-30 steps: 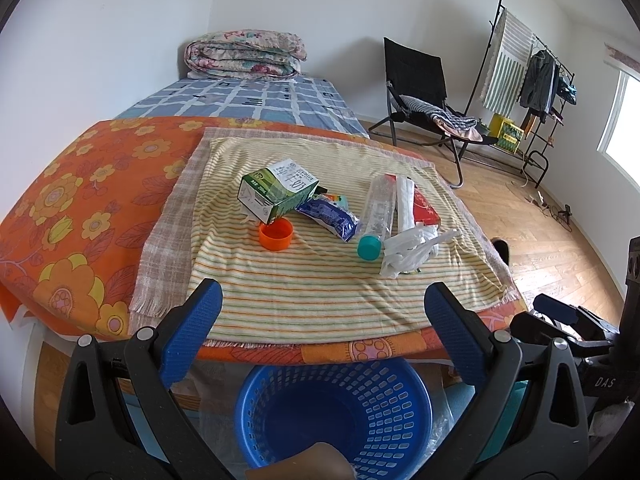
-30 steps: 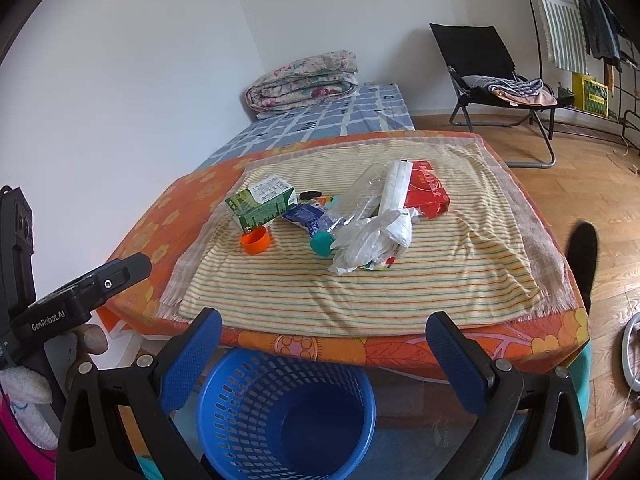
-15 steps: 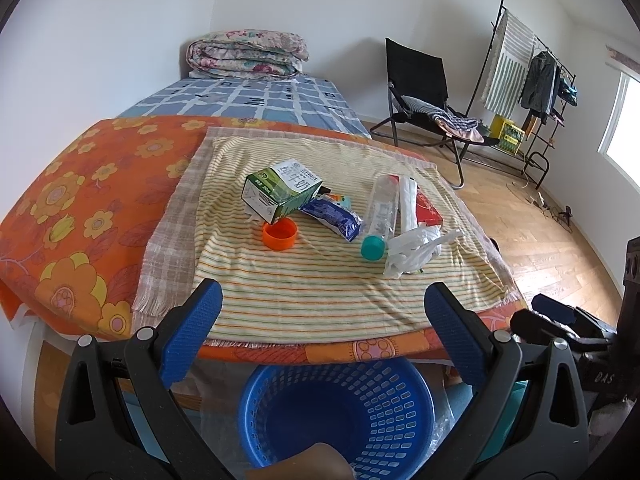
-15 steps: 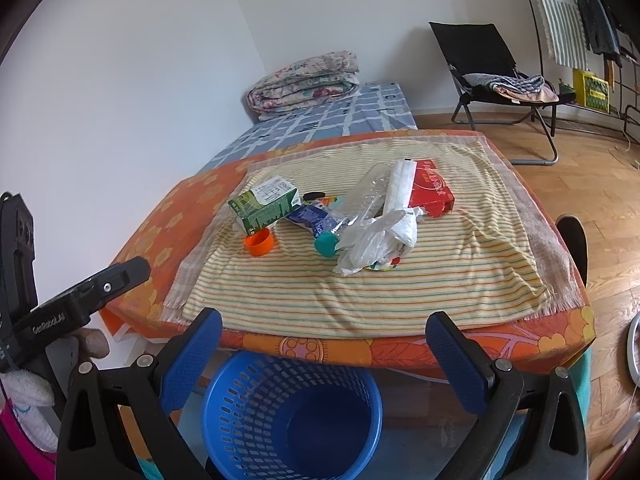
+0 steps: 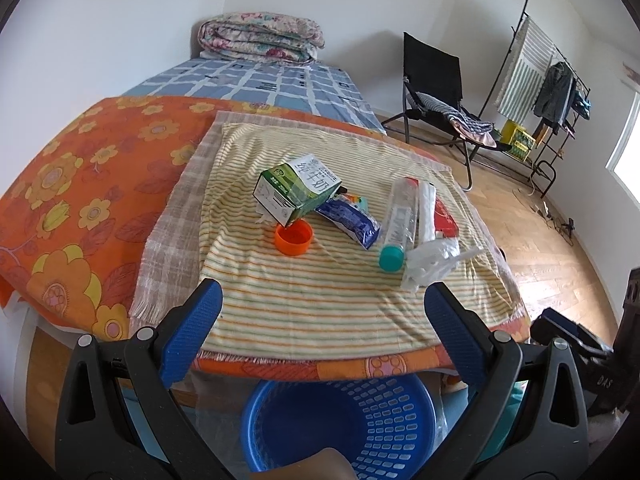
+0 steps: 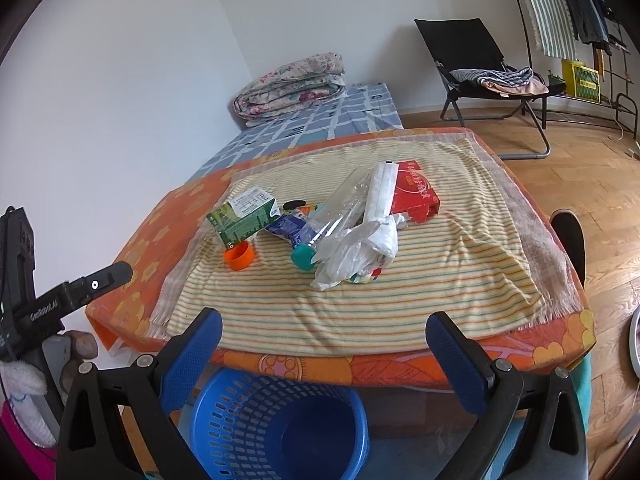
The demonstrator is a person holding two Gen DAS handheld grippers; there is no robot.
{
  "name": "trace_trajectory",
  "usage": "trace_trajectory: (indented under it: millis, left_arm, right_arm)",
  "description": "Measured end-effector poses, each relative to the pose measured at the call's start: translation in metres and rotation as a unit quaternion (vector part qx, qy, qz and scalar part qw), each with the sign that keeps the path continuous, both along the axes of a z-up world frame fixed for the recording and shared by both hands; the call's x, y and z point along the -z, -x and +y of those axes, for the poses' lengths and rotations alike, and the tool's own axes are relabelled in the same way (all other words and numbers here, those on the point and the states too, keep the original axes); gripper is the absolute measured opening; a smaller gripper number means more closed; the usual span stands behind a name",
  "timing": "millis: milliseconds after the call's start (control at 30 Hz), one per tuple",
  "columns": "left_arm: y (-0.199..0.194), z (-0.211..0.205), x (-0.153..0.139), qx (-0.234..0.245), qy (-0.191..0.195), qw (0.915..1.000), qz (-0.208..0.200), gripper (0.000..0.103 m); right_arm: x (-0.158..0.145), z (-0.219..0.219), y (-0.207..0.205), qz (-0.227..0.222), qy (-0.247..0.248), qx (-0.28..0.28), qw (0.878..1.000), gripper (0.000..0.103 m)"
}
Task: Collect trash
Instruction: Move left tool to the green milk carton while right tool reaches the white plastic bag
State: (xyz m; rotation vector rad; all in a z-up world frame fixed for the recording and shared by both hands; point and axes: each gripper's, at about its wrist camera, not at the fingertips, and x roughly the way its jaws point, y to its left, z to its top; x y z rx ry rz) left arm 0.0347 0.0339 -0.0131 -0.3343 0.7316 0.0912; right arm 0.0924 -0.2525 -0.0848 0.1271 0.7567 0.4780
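Trash untouched on the table, first pick not yet begun.

Green carton (image 5: pixel 298 190), orange cap (image 5: pixel 293 239), clear bottle (image 5: pixel 396 222) and white bag (image 6: pixel 356 250) lie clustered on the striped cloth (image 5: pixel 320 300); blue basket (image 6: pixel 280 428) waits below. Both the left gripper (image 5: pixel 322 316) and right gripper (image 6: pixel 323 344) gape wide, holding nothing; next likely a reach forward.
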Motion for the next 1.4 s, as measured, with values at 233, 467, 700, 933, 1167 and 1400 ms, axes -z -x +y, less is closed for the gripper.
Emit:
trace_trajectory:
  millis: [233, 467, 700, 933, 1167, 1400]
  left_arm:
    - [-0.034, 0.02, 0.006, -0.012, 0.035, 0.9992, 0.014, 0.103]
    - [-0.078, 0.033, 0.018, -0.015, 0.07, 0.997, 0.03, 0.099]
    - [-0.112, 0.051, 0.03, -0.038, 0.097, 0.9938, 0.039, 0.093]
    - [-0.14, 0.076, 0.053, -0.069, 0.147, 0.9852, 0.055, 0.093]
    - [-0.163, 0.092, 0.076, -0.09, 0.176, 0.9776, 0.073, 0.087]
    - [-0.178, 0.097, 0.095, -0.096, 0.191, 0.9729, 0.088, 0.082]
  right_arm:
    - [0.005, 0.003, -0.016, 0.011, -0.002, -0.004, 1.0, 0.103]
    - [0.018, 0.013, -0.038, 0.031, -0.004, -0.008, 0.999, 0.103]
    - [0.027, 0.023, -0.071, 0.049, -0.002, 0.001, 0.999, 0.103]
    - [0.036, 0.024, -0.107, 0.073, -0.011, 0.022, 0.997, 0.103]
    - [0.048, 0.035, -0.131, 0.078, 0.018, 0.023, 0.996, 0.103]
    - [0.064, 0.029, -0.152, 0.112, -0.005, 0.038, 0.993, 0.103]
